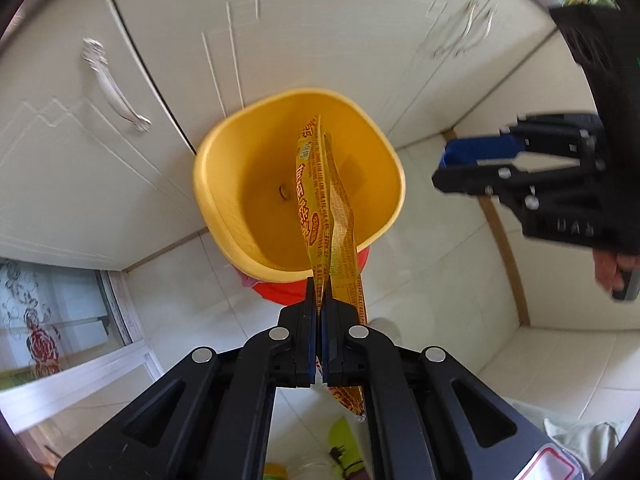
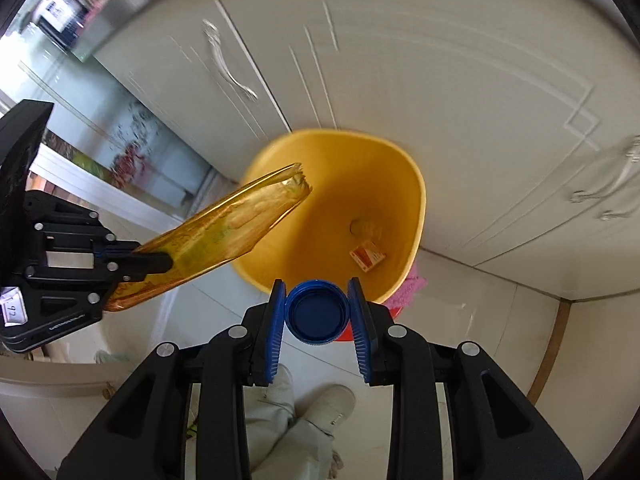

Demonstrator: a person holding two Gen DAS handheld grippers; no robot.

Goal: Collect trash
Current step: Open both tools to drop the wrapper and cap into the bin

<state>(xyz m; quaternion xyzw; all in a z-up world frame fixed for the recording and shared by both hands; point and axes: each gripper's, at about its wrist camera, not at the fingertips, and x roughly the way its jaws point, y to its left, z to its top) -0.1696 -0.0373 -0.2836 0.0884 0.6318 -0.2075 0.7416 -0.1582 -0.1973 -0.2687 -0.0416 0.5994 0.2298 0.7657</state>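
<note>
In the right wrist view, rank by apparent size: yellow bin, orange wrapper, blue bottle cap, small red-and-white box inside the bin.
1. yellow bin
2. orange wrapper, long but narrower
3. blue bottle cap; it is nearest the camera, so it looks bigger than it is
4. small red-and-white box

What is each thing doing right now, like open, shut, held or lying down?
Left gripper: shut on the wrapper.
Wrapper: held, hanging over the bin.
Right gripper: shut on the cap.
Cap: held, hollow side facing the camera.
Bin: upright, open, nearly empty.
Box: lying on the bin's bottom.
Cabinet doors: shut.
</note>
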